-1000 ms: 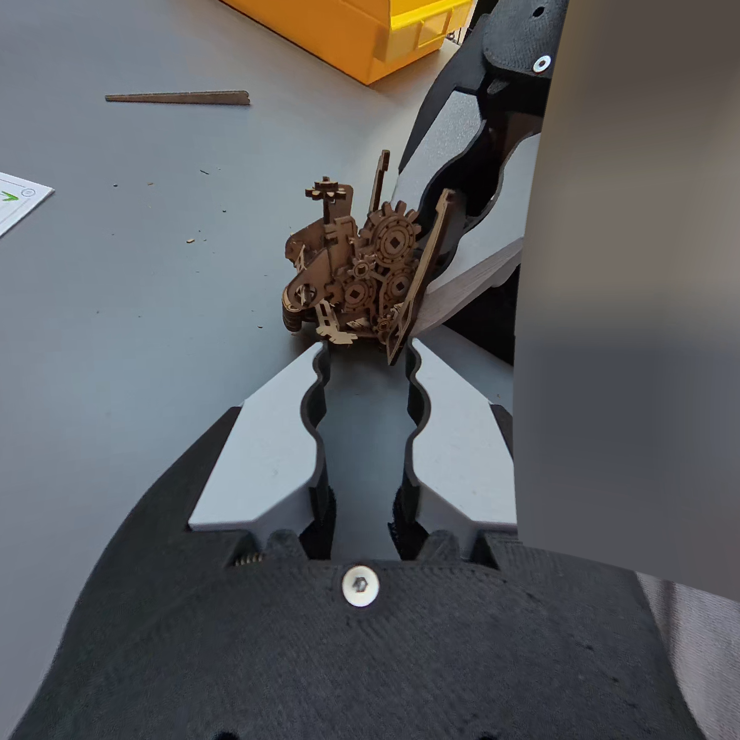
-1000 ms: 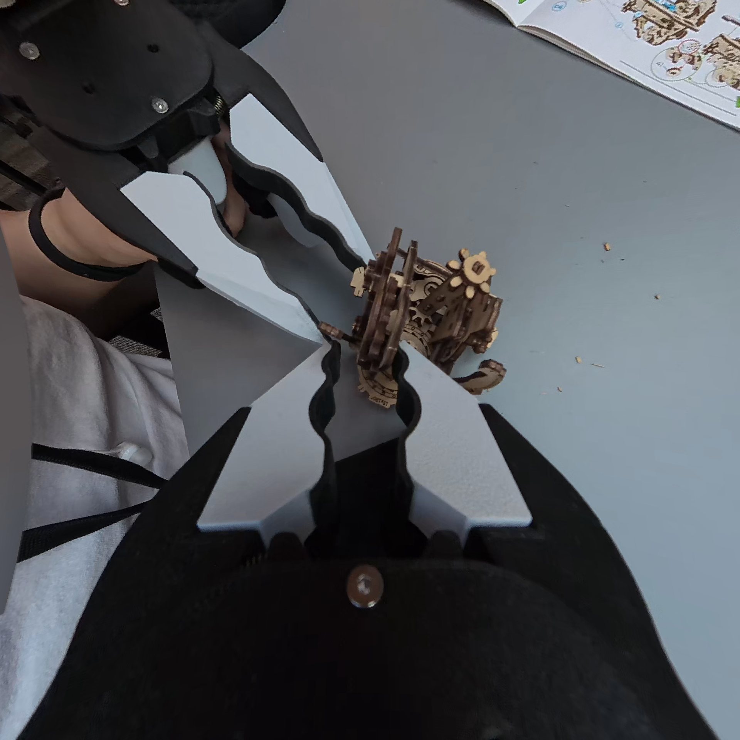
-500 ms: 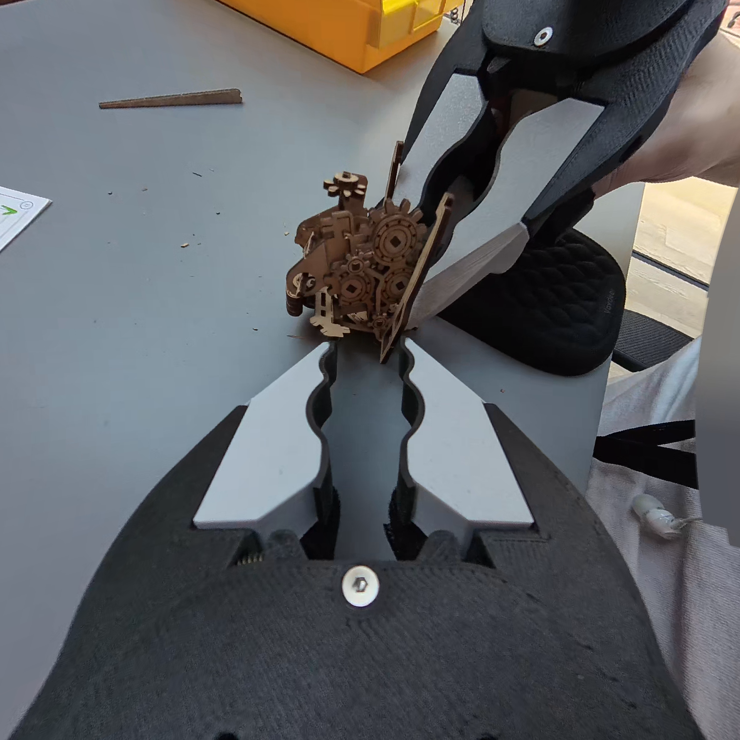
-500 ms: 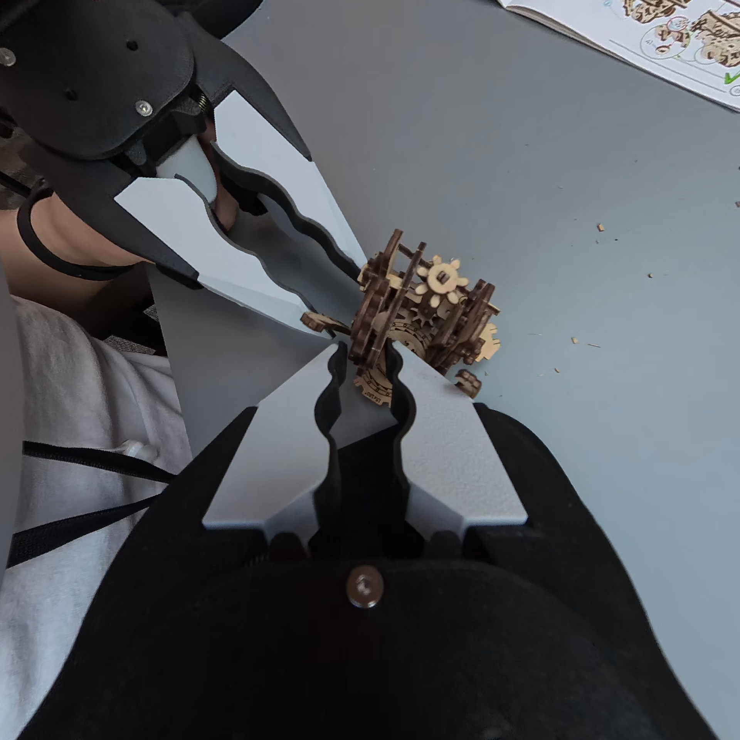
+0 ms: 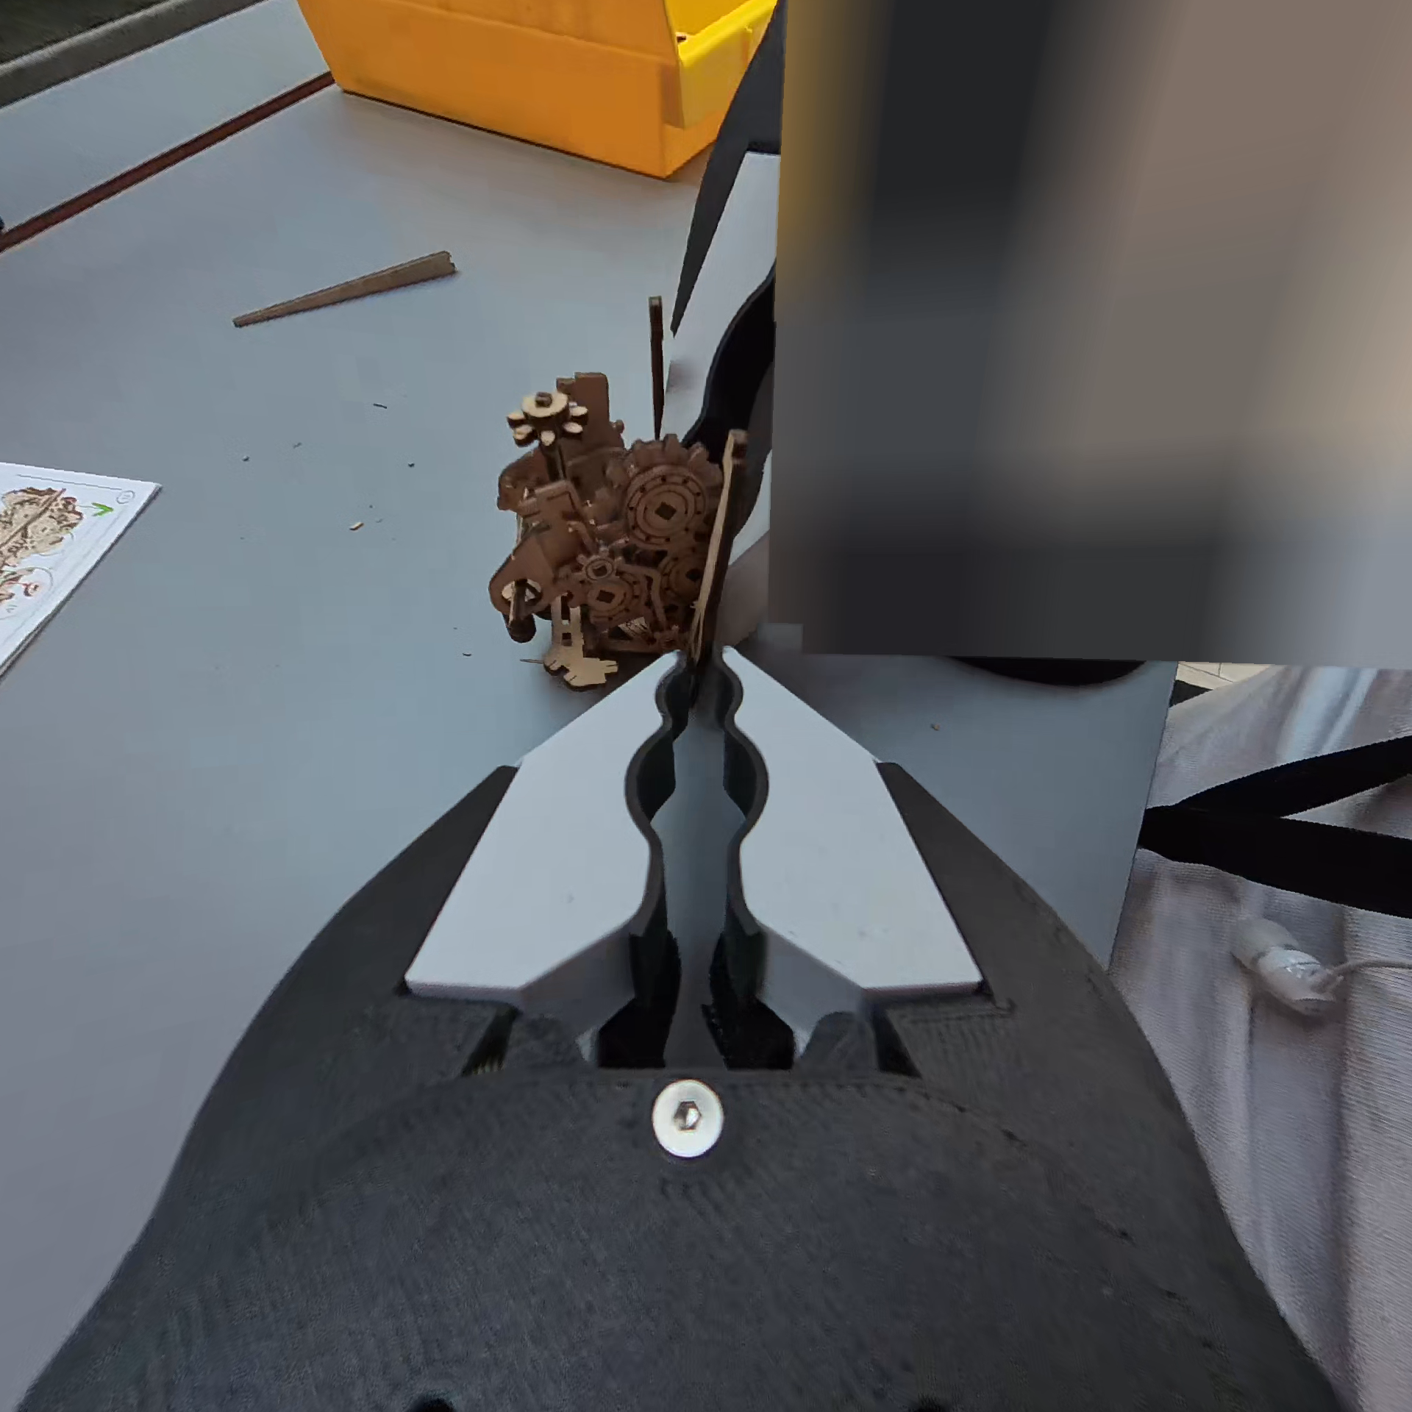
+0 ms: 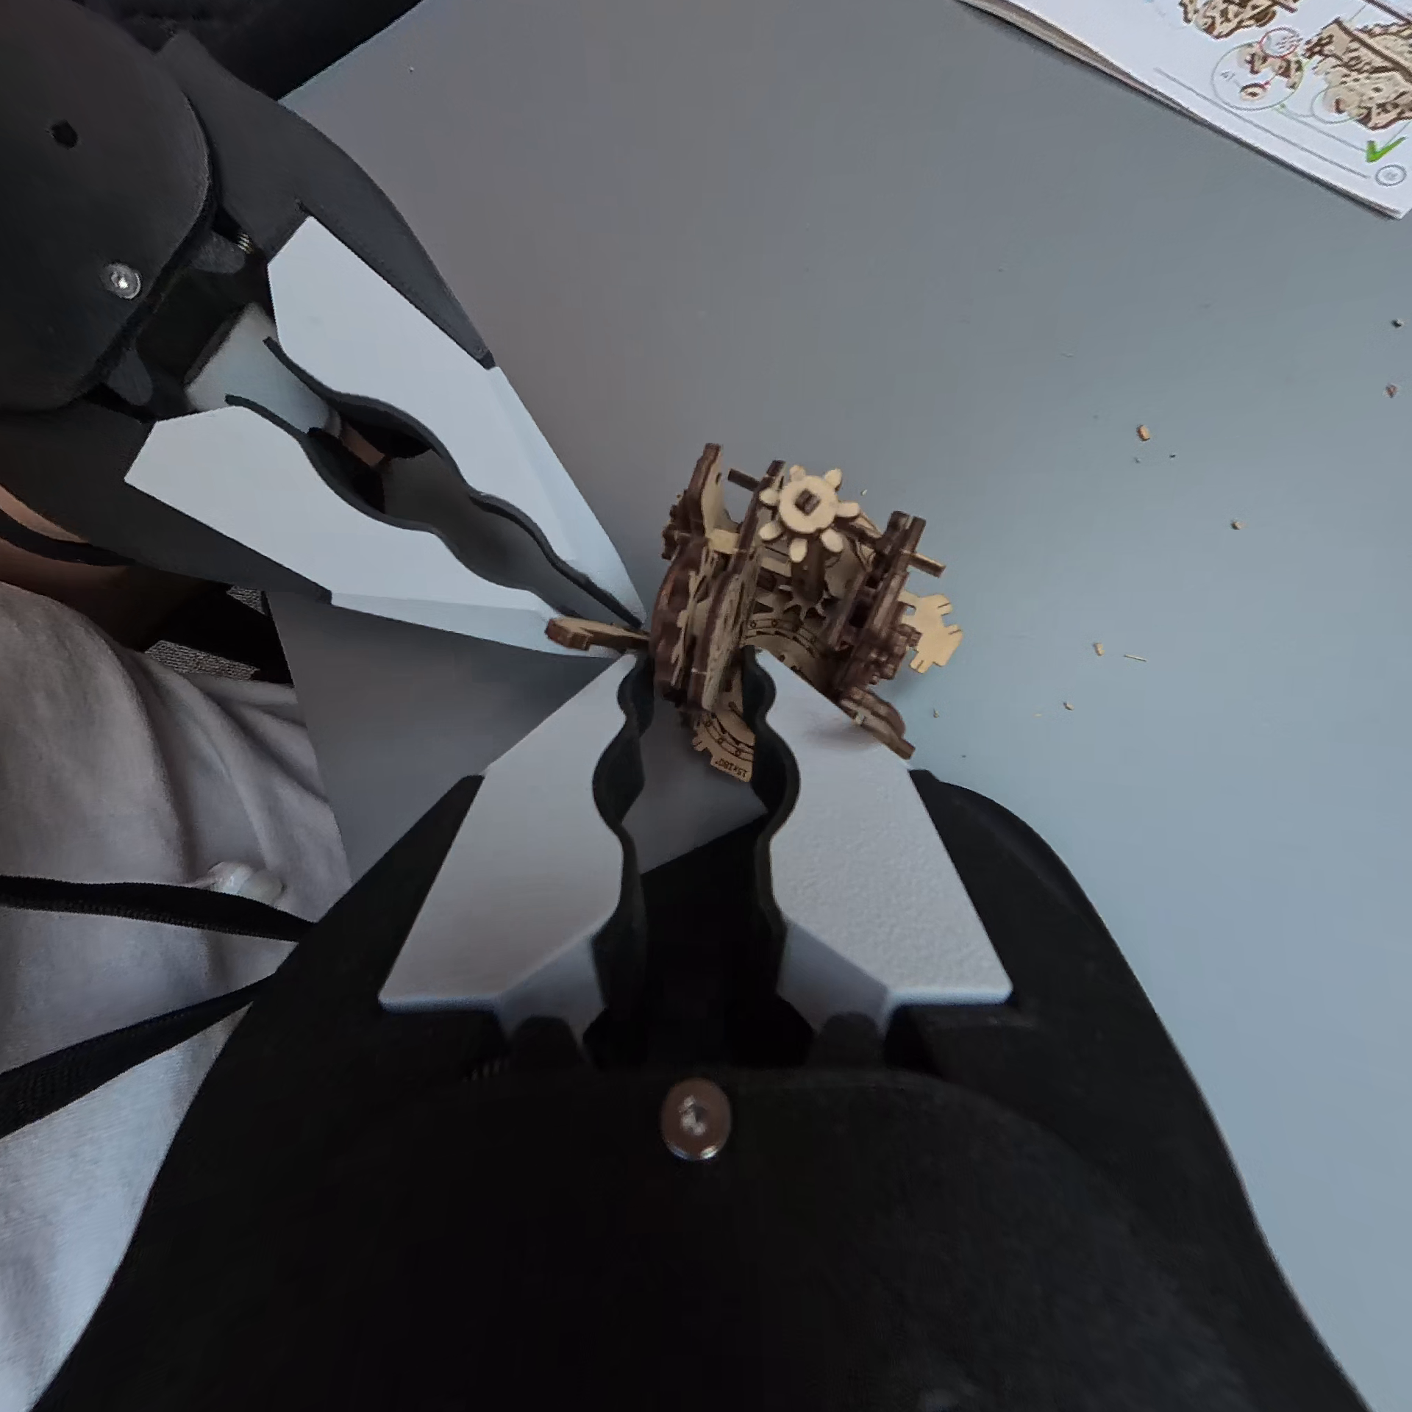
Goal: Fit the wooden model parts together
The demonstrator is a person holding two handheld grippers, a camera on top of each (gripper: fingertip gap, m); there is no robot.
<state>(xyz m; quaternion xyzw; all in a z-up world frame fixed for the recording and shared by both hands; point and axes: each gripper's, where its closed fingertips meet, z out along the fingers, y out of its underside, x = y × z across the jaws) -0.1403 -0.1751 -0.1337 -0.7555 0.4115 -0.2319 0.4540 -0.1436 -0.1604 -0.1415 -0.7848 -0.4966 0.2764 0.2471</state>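
Currently the wooden gear model [image 6: 795, 603] sits just above the grey table [image 6: 993, 344], right gripper [image 6: 699, 680] pinching its side plate, left gripper [image 5: 695, 672] nipping a thin panel edge. Recommend: hold the model steady, press the panel square, avoid twisting.

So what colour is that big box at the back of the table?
Yellow bin, clearest in the left wrist view.
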